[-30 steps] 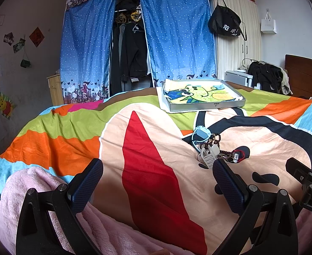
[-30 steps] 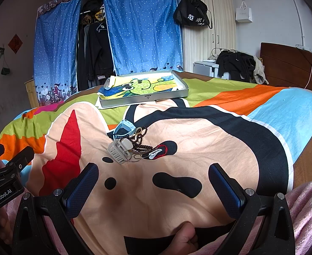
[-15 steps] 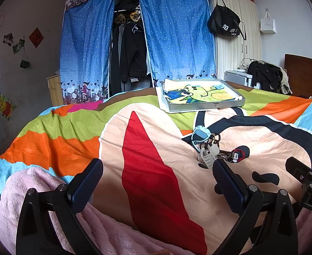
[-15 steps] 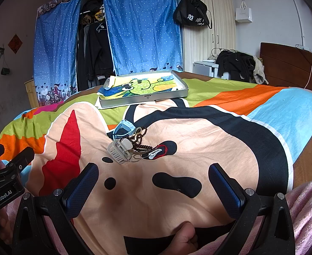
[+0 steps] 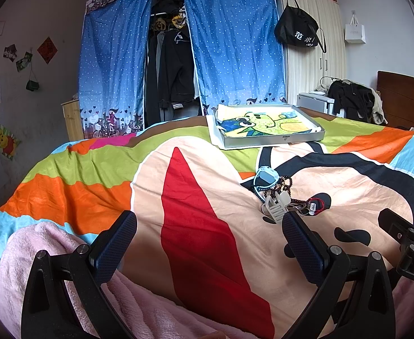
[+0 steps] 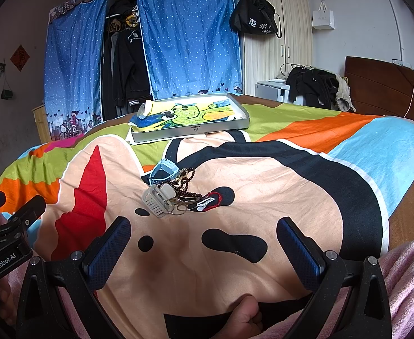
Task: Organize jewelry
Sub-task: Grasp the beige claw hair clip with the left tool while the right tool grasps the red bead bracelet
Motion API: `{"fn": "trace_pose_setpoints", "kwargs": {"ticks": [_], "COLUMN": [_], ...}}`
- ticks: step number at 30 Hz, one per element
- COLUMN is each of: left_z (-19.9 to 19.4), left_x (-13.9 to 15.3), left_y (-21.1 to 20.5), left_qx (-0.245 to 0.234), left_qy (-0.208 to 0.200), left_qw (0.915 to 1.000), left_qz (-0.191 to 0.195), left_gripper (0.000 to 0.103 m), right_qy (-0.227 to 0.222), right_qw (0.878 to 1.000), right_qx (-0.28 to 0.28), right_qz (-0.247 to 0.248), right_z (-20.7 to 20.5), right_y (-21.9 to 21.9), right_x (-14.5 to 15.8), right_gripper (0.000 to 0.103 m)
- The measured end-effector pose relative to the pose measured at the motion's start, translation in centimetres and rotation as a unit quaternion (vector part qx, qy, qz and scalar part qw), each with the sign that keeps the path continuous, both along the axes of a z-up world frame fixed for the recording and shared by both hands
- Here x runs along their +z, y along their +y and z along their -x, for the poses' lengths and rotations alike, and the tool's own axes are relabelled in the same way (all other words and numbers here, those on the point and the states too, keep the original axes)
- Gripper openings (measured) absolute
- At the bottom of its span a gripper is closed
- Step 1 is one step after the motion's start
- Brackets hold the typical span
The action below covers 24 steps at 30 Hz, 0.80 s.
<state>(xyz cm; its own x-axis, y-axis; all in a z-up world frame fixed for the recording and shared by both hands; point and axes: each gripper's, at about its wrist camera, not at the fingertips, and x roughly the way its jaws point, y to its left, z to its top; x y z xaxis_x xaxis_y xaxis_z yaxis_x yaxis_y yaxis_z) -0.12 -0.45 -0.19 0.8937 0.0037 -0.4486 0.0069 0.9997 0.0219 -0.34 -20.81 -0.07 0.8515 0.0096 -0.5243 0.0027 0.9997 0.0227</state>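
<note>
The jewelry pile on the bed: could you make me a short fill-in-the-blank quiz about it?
1. The white plastic hair claw clip lies on the colourful cartoon ____.
2. The brown beaded bracelet lies beside a light ____ watch.
3. The shallow silver metal tray lies ____ the pile.
4. Both the left gripper and right gripper are ____.

Missing words: bedspread; blue; behind; open

The little things in the jewelry pile [image 6: 175, 192] lie on top of each other, so some parts are hidden. The tiny writing on the tray [image 6: 191, 127] is too small to read. The left gripper [image 6: 6, 228] is cut off by the picture's edge.
</note>
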Motion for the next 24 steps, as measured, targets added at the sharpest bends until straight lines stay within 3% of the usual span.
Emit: {"fn": "trace_pose_setpoints", "kwargs": {"ticks": [3, 8, 13, 18, 24], "left_z": [-0.3, -2.1, -4.1, -7.0, -11.9], "left_x": [-0.1, -0.5, -0.9, -0.9, -1.0], "left_y": [-0.4, -0.8, -0.6, -0.8, -1.3], "left_qx": [0.001, -0.020, -0.052, -0.102, -0.161], "left_qy": [0.006, 0.064, 0.113, 0.161, 0.209], "left_qw": [1.0000, 0.9978, 0.9921, 0.9811, 0.9634], "left_qz": [-0.001, 0.000, 0.015, 0.031, 0.048], "left_gripper": [0.101, 0.101, 0.101, 0.101, 0.101], "right_qy": [0.001, 0.009, 0.040, 0.082, 0.110], "right_qw": [1.000, 1.000, 0.998, 0.993, 0.990], "right_qx": [0.000, -0.004, -0.010, -0.002, 0.028], "right_qz": [0.000, -0.010, -0.054, -0.089, -0.078], "right_z": [-0.1, 0.3, -0.6, -2.8, -6.5], "right_y": [0.1, -1.2, -3.4, -5.0, -6.6], "right_x": [0.0, -0.4, -0.4, -0.1, 0.9], "right_gripper": [0.103, 0.103, 0.103, 0.103, 0.103]}}
